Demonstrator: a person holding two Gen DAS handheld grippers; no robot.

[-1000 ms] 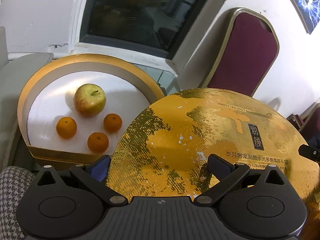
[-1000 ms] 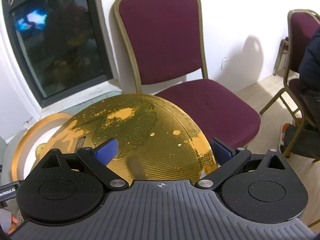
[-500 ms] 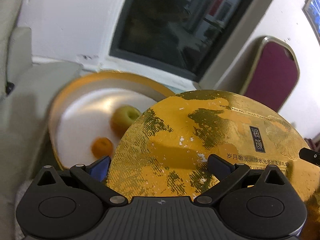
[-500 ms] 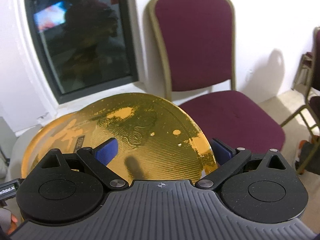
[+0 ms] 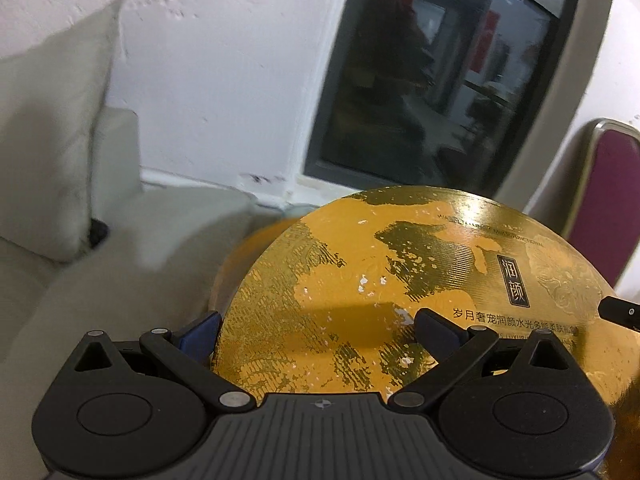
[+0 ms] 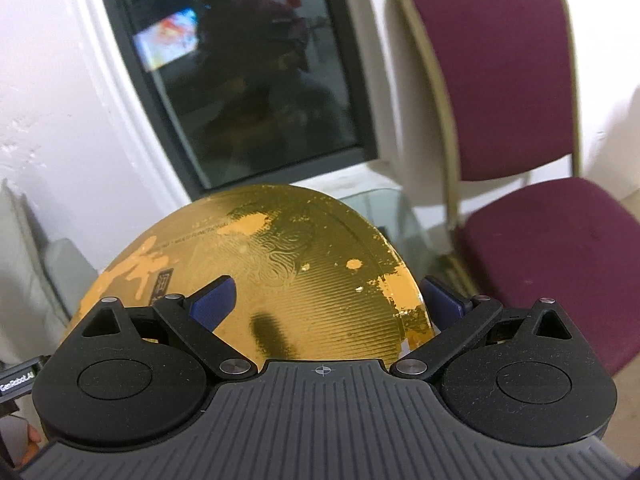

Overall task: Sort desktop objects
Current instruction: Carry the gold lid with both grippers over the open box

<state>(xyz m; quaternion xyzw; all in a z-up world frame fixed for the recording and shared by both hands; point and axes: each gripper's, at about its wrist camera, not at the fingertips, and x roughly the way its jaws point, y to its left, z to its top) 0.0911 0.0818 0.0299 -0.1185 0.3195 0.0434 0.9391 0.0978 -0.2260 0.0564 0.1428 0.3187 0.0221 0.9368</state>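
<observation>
Gold fills both views: a round gold lid [image 5: 404, 280], printed with dark patches and Chinese characters, is held tilted up between the two grippers. The left gripper [image 5: 318, 330] has its blue-padded fingers [image 5: 200, 332] spread wide around the lid's near edge, and the right gripper [image 6: 330, 300] grips the opposite edge the same way, fingers [image 6: 214, 300] braced on either side. Behind the lid stand a dark window [image 6: 248, 80], a white wall, a maroon chair [image 6: 520, 128] and a corner of glass tabletop [image 6: 384, 208]. Pale cushions [image 5: 52, 152] sit to the left.
</observation>
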